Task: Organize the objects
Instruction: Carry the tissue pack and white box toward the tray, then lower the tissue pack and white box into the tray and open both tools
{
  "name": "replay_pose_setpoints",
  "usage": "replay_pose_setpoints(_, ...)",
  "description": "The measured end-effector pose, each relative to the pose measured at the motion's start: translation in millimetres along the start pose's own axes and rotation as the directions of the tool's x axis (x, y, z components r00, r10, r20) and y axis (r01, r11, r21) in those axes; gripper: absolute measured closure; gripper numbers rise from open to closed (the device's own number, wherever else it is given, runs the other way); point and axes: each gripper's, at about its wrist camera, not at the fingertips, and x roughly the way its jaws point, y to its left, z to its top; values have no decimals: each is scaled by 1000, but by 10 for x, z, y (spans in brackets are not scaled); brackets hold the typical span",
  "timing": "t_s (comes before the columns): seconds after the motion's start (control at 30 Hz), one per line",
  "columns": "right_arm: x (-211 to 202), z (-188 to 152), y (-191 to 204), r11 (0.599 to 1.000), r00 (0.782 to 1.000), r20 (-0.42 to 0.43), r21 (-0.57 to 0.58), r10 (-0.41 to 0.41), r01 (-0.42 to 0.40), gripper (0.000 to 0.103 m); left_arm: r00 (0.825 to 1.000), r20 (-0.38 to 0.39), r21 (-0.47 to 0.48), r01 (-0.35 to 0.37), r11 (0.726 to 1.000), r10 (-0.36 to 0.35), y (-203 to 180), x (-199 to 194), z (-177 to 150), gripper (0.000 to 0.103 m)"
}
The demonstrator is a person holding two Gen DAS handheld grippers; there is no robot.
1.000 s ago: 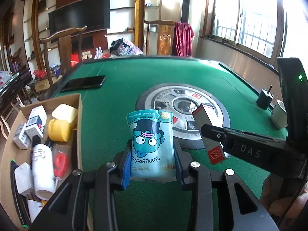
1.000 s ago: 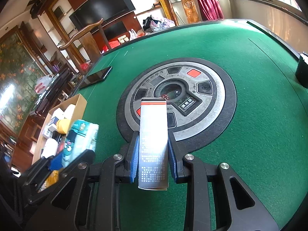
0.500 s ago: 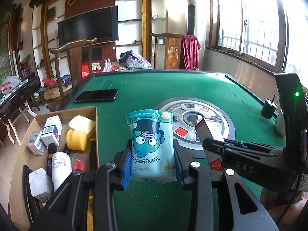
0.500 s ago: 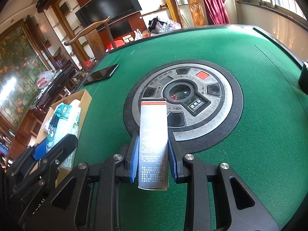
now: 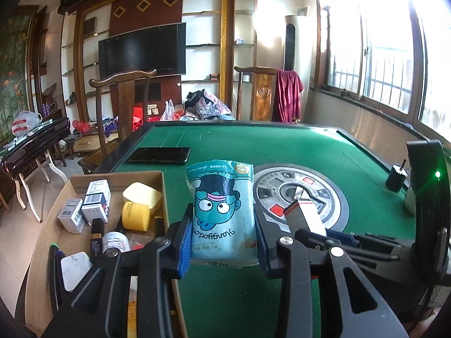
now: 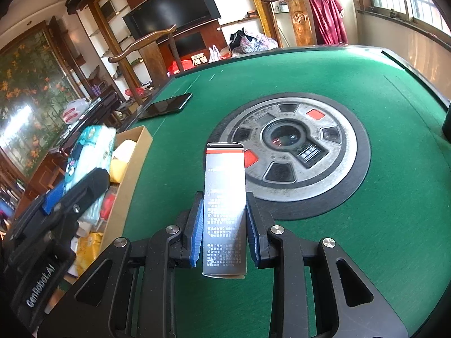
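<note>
My left gripper is shut on a light blue tissue pack with a cartoon face, held upright above the right wall of a cardboard box. The box holds several items: small white cartons, a yellow jar, a pale yellow case, bottles. My right gripper is shut on a tall silver carton with a red and black top, held over the green felt table. In the right wrist view the left gripper and its tissue pack hang over the box at the left.
A black phone lies on the felt beyond the box. The table's round metal centre panel lies ahead of the right gripper. A small black cup stands near the right edge. Wooden chairs stand beyond the far edge.
Both grippers have drifted left toward the box, each keeping its grip. The left one rose and tipped up, so more of the room and less of the box shows.
</note>
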Motion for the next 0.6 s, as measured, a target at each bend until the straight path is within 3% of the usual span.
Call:
replay_pose_setpoints(0.3,-27,-6,471,998,999,-8,-48,48,-48,76,1000,12,-97,3,995,-2,413,-179,-14,65)
replay_pose_setpoints(0.6,19,34,1134,983,993,-50,-147,107,-113,76,999,-31,-243,-43,969,36,1197,-357,-154,65)
